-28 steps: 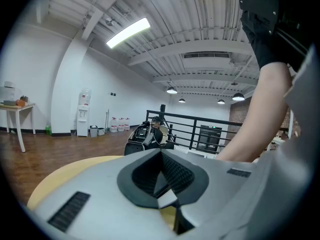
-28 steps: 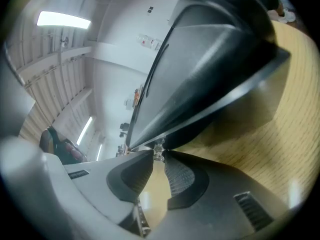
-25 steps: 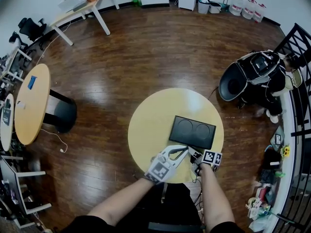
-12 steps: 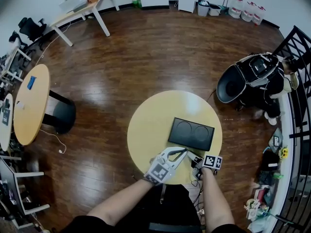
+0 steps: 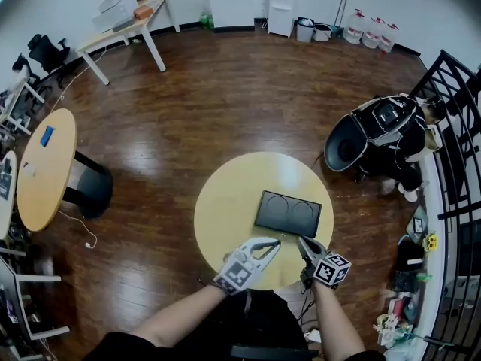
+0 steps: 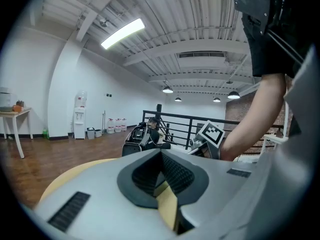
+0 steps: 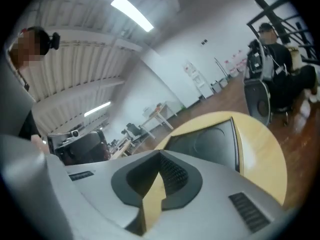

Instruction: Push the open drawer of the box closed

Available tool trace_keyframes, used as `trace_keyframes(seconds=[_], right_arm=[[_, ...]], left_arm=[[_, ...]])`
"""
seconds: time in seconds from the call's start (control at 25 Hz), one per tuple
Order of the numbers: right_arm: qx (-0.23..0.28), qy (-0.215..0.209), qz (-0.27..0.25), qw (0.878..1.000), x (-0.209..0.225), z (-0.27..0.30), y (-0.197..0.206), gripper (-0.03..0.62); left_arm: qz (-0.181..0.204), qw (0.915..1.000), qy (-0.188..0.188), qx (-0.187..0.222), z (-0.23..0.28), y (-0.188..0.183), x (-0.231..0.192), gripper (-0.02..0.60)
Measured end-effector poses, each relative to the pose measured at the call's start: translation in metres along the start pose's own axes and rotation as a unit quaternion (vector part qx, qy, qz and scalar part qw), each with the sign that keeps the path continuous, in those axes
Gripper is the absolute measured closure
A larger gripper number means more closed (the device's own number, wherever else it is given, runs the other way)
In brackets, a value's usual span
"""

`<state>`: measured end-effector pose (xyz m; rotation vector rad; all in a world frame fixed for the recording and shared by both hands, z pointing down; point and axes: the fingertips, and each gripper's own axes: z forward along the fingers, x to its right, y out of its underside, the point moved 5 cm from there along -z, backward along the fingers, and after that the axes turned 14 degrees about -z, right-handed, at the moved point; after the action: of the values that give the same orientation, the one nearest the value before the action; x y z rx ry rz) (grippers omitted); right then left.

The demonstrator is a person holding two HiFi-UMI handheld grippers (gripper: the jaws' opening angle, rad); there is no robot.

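Risen clear of counter [image 5: 225, 209], right gripper [image 5: 302, 241] jaws just closed on nothing; left gripper [image 5: 275, 241] jaws together, empty; box [image 5: 288, 213] ahead.

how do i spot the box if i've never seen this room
Find the round yellow table in the middle of the dark wood floor. On its right half lies the box: a flat black rectangle with two circles side by side on top, the only dark thing on the pale tabletop.

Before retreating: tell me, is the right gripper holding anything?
No, the jaws of the right gripper have just closed with nothing between them.
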<state>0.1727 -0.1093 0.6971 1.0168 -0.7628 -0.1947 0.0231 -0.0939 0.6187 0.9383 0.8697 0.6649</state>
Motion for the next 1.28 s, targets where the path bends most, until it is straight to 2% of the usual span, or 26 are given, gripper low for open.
trace_keyframes(seconds=[0.12, 0.24, 0.44, 0.6, 0.76, 1.12, 1.28], right_arm=[[0.036, -0.01, -0.09, 0.995, -0.043, -0.019, -0.045, 0.597], [0.064, -0.039, -0.172, 0.982, -0.09, -0.035, -0.078, 0.597], [0.092, -0.082, -0.257, 0.959, -0.16, -0.057, -0.119, 0.597], [0.111, -0.096, -0.278, 0.949, -0.19, -0.076, -0.136, 0.595], [0.114, -0.103, -0.279, 0.948, -0.206, -0.081, -0.143, 0.595], [0.107, -0.113, -0.286, 0.946, -0.214, -0.085, -0.145, 0.594], [0.112, -0.113, -0.29, 0.944, -0.216, -0.089, -0.144, 0.594]], left_arm=[[0.004, 0.9998, 0.016, 0.014, -0.018, -0.017, 0.018, 0.548], [0.007, 0.9991, 0.034, 0.025, -0.037, -0.036, 0.037, 0.548], [0.016, 0.9972, 0.054, 0.049, -0.064, -0.072, 0.062, 0.549], [0.024, 0.9958, 0.058, 0.067, -0.076, -0.094, 0.079, 0.549], [0.025, 0.9951, 0.058, 0.076, -0.084, -0.107, 0.086, 0.549], [0.028, 0.9944, 0.067, 0.077, -0.085, -0.114, 0.097, 0.549], [0.014, 0.9945, 0.07, 0.077, -0.083, -0.103, 0.098, 0.549]])
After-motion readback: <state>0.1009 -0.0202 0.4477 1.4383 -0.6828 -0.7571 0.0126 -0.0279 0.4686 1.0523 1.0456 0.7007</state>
